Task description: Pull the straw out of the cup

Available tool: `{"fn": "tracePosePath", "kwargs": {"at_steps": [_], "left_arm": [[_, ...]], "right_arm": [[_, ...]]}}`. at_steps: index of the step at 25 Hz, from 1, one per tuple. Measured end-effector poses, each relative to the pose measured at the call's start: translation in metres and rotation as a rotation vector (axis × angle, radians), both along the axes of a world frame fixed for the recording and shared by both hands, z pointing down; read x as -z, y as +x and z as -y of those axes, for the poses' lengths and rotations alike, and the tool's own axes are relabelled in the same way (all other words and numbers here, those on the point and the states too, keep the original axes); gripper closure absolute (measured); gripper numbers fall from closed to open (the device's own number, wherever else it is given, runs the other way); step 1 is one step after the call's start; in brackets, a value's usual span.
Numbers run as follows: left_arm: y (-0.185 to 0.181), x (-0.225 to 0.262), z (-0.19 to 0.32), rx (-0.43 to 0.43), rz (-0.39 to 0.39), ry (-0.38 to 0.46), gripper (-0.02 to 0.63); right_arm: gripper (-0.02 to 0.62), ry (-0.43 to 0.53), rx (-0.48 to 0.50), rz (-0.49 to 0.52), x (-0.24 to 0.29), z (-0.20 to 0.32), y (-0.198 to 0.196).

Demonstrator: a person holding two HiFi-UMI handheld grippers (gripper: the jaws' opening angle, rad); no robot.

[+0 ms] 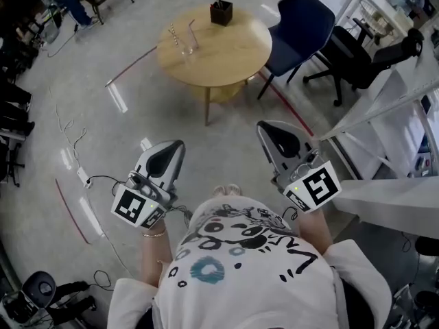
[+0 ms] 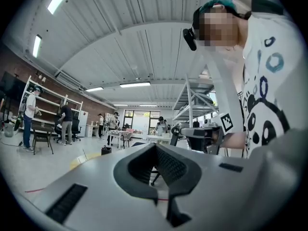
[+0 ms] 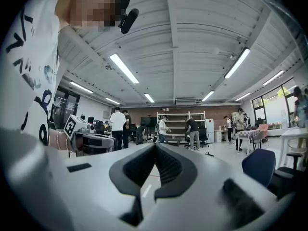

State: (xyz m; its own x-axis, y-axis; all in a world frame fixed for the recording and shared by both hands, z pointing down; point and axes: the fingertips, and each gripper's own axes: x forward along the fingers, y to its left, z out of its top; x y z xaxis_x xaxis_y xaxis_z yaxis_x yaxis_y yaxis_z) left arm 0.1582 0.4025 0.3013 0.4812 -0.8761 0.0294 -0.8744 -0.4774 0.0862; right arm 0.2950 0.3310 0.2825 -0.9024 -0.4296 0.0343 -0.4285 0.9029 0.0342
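Position: the person stands on the bare floor [image 1: 82,115], well apart from the round wooden tabletop [image 1: 226,60], which lies ahead at the top of the head view.

Left claw [image 1: 178,144]: held low at the person's left, pointing towards the tabletop. In the left gripper view the left claw [image 2: 155,145] has its jaws together at the tips, with nothing between them.

Right claw [image 1: 261,125]: held at the person's right, level with the left one and near it. In the right gripper view the right claw [image 3: 155,145] likewise has its jaws closed tip to tip on nothing.

Task items: a clear cup [image 1: 186,49] stands on the left part of the tabletop. A straw [image 1: 193,34] rises out of it, leaning. A second thin striped stick stands just beside it; at this range it cannot be told whether that one sits in the same cup. Neither claw is near the cup.

Other items: a small black box [image 1: 221,11] holding dark sticks stands at the far edge of the tabletop. A dark blue chair [image 1: 299,26] is just to the right of the tabletop, with a black office chair [image 1: 357,55] beyond it. A red line and loose cables run across the floor.
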Motion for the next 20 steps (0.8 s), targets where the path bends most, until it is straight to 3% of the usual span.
{"fn": "tracePosePath", "kwargs": {"at_steps": [4, 11, 20], "left_arm": [[0.001, -0.001, 0.001, -0.018, 0.012, -0.01, 0.591], [-0.006, -0.011, 0.004, 0.05, -0.008, -0.013, 0.591], [-0.035, -0.028, 0.018, 0.143, -0.009, -0.03, 0.591]], "right_arm": [[0.569, -0.003, 0.007, 0.018, 0.001, -0.002, -0.003], [0.566, -0.061, 0.021, 0.089, -0.006, 0.008, 0.005], [0.566, -0.128, 0.155, 0.122, -0.025, 0.022, -0.021]]}}
